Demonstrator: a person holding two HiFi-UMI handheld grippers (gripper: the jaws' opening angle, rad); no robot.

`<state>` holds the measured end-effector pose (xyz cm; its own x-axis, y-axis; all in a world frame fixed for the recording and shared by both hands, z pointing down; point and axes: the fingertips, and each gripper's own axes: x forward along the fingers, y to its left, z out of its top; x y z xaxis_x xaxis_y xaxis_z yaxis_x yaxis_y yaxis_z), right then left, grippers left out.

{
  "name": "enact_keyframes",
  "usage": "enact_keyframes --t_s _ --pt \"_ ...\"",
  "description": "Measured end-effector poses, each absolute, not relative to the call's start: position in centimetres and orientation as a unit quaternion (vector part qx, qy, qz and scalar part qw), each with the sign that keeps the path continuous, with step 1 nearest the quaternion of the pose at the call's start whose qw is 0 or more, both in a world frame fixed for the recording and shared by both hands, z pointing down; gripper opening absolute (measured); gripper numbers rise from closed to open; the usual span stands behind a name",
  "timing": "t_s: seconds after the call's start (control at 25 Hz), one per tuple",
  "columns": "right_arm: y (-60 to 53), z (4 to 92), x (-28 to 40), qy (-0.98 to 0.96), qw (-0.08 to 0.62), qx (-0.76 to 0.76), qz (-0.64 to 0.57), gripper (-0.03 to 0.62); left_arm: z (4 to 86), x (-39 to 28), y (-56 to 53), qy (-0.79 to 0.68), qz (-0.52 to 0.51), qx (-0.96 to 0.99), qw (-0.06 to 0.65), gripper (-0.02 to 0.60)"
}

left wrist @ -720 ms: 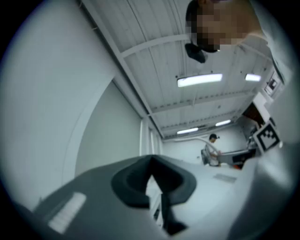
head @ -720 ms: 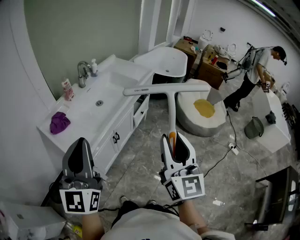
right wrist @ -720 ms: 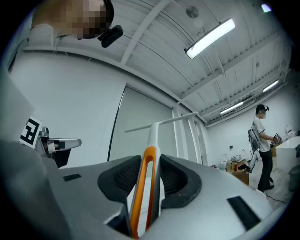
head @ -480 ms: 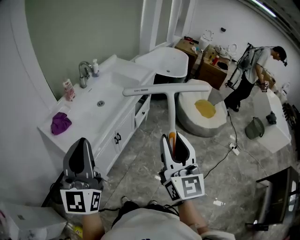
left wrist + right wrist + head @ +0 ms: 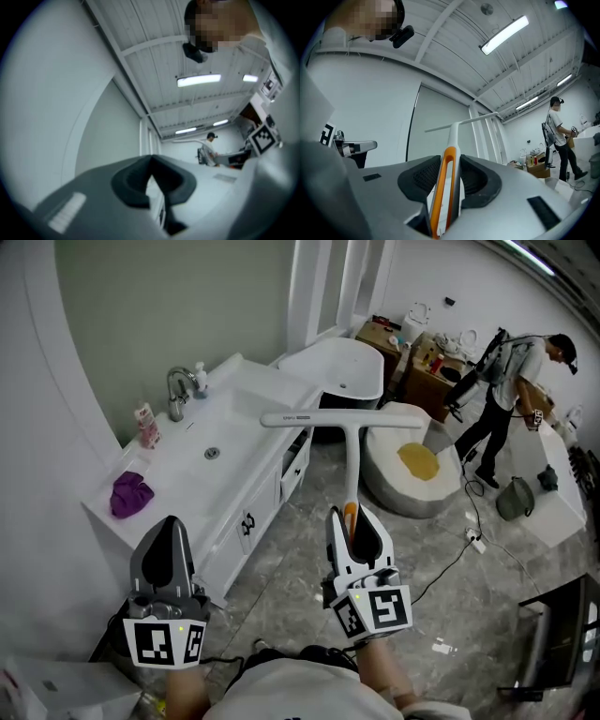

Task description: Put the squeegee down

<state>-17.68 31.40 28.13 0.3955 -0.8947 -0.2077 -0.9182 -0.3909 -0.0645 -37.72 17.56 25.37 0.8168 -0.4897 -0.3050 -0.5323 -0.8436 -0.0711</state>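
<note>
We hold a white, T-shaped squeegee with an orange loop handle. Our right gripper clamps that handle, its jaws only narrowly apart.

I stand on a grey marbled floor. To my left a white vanity with a chrome tap runs along a pale green wall. Beyond it sits a white bathtub. Strip lights glow on the ceiling.

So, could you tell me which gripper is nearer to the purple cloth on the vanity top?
Left. The left gripper sits below-right of the purple cloth; the right gripper, holding the squeegee, is farther right.
</note>
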Motion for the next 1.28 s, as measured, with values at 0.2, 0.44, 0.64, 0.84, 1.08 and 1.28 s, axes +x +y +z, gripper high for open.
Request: enact_keyframes --t_s 0.2,0.44,0.64,0.84,1.08,1.28 --pt "29.8 28.5 -18.4 0.542 0.074 -0.834 0.076 0.129 26.0 -38.2 15.6 0.266 0.136 -0.952 0.072 0.008" --pt "27.7 28.7 -17.6 0.537 0.066 -0.838 0.073 0.129 26.2 -37.4 13.0 0.263 0.138 -0.953 0.064 0.008" --pt "24.9 29.0 -15.7 0.540 0.060 -0.836 0.075 0.129 26.8 -35.6 10.1 0.268 0.137 -0.952 0.055 0.008" --pt "21.3 28.8 -12.2 0.543 0.064 -0.833 0.079 0.129 26.5 -32.5 6.8 0.273 0.141 -0.950 0.060 0.008" --pt "16.7 27.4 -7.0 0.559 0.073 -0.821 0.091 0.129 25.1 -27.9 3.1 0.289 0.154 -0.942 0.070 0.008" --pt "13.5 26.4 -2.5 0.574 0.075 -0.809 0.096 0.129 24.2 -23.2 0.6 0.299 0.159 -0.938 0.072 0.008"
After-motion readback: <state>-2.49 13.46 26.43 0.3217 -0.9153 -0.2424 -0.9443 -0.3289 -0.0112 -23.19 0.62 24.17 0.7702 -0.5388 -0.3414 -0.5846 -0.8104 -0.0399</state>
